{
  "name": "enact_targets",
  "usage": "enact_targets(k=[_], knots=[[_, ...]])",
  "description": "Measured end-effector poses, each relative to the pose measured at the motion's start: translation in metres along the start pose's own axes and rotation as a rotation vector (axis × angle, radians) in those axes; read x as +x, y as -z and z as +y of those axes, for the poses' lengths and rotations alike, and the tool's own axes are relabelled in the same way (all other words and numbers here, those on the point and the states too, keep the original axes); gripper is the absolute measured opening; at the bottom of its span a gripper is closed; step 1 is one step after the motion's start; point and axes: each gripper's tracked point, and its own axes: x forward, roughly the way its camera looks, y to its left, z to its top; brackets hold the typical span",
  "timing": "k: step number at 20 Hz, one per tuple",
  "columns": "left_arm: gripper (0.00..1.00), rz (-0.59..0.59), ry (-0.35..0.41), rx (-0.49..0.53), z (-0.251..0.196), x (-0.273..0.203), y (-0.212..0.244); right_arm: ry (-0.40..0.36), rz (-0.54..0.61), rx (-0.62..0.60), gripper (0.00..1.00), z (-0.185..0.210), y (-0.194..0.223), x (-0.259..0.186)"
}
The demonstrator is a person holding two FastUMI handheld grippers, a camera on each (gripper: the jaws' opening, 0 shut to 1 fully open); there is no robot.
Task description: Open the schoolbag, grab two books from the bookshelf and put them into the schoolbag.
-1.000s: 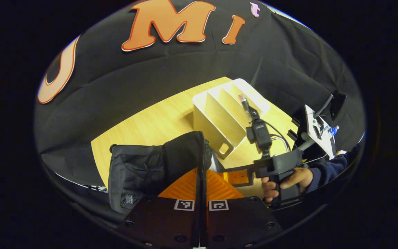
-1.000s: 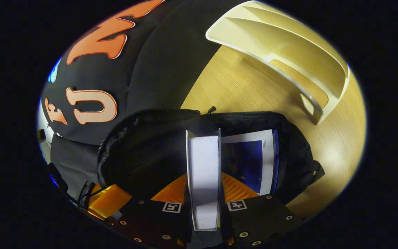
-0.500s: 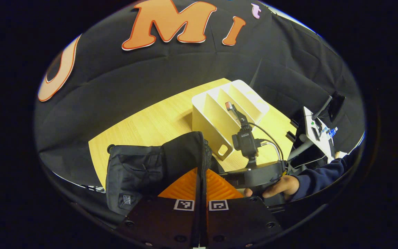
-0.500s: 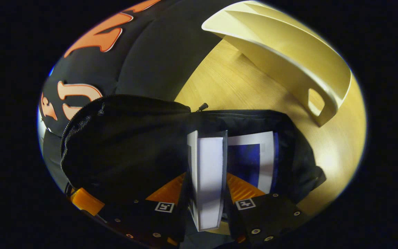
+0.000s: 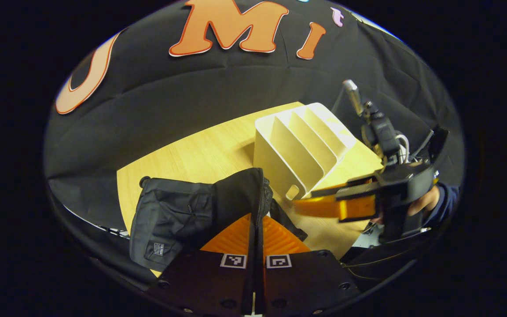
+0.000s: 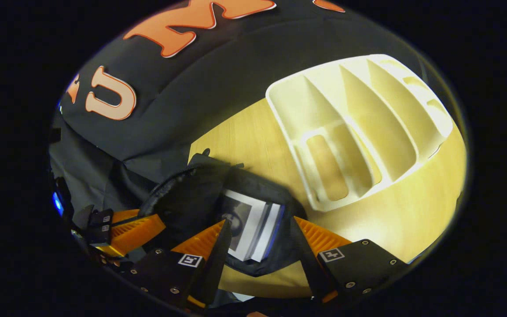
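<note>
The right claw [image 6: 258, 259] has let go and stands wide above the schoolbag [image 6: 200, 193], both books [image 6: 249, 229] now inside, while the left claw [image 5: 253, 229] stays clamped on its flap.

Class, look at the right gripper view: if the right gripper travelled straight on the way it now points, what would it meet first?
Most likely the books standing in the open black fabric schoolbag, framed between the right gripper's open jaws. Depth is hard to judge.

Black schoolbag [image 5: 178, 211] (cream bookshelf [image 5: 299, 141])
</note>
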Motion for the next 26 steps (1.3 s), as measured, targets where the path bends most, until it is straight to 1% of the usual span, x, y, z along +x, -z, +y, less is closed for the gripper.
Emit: enact_targets(k=[1,3,4,5,6,7,8,9,10,12,14,15,18,20,22,24,26], knots=[[0.04,0.002,-0.025,-0.002,-0.002,0.003,0.006,-0.003,-0.013,-0.017,0.81,-0.011,-0.010,-0.014],[0.08,0.014,-0.060,-0.055,-0.012,0.010,0.012,0.017,-0.058,-0.060,0.81,-0.039,-0.032,-0.039],[0.11,0.009,-0.077,-0.086,-0.018,0.011,0.014,0.030,-0.085,-0.089,0.83,-0.054,-0.045,-0.051],[0.12,0.008,-0.087,-0.112,-0.023,0.012,0.016,0.040,-0.109,-0.115,0.85,-0.068,-0.058,-0.063],[0.20,0.011,-0.108,-0.132,-0.029,0.014,0.019,0.041,-0.131,-0.130,0.88,-0.078,-0.068,-0.074],[0.23,0.017,-0.134,-0.146,-0.033,0.015,0.022,0.025,-0.137,-0.131,0.88,-0.084,-0.076,-0.084],[0.31,0.020,-0.157,-0.159,-0.037,0.017,0.024,0.008,-0.134,-0.120,0.88,-0.092,-0.081,-0.092],[0.34,0.028,-0.175,-0.178,-0.041,0.019,0.028,0.007,-0.139,-0.111,0.88,-0.103,-0.087,-0.096],[0.52,0.030,-0.185,-0.200,-0.048,0.021,0.029,0.019,-0.146,-0.112,0.88,-0.118,-0.093,-0.098],[0.74,0.008,-0.216,-0.239,-0.060,0.022,0.031,0.026,-0.162,-0.151,0.89,-0.138,-0.107,-0.109],[0.83,-0.026,-0.251,-0.269,-0.078,0.021,0.017,0.023,-0.188,-0.209,0.89,-0.145,-0.116,-0.122],[0.83,-0.053,-0.272,-0.280,-0.087,0.021,0.008,0.023,-0.210,-0.239,0.89,-0.147,-0.121,-0.130],[0.90,-0.176,-0.324,-0.293,-0.118,0.015,-0.031,0.043,-0.309,-0.345,0.89,-0.149,-0.139,-0.155],[0.95,-0.284,-0.365,-0.281,-0.134,0.007,-0.063,0.067,-0.417,-0.433,0.89,-0.144,-0.162,-0.180],[0.95,-0.401,-0.395,-0.274,-0.147,-0.003,-0.098,0.084,-0.533,-0.493,0.89,-0.135,-0.184,-0.205],[0.95,-0.510,-0.428,-0.259,-0.158,-0.021,-0.129,0.084,-0.616,-0.512,0.89,-0.125,-0.198,-0.227],[0.95,-0.611,-0.466,-0.230,-0.163,-0.042,-0.150,0.079,-0.681,-0.507,0.89,-0.115,-0.205,-0.242]])
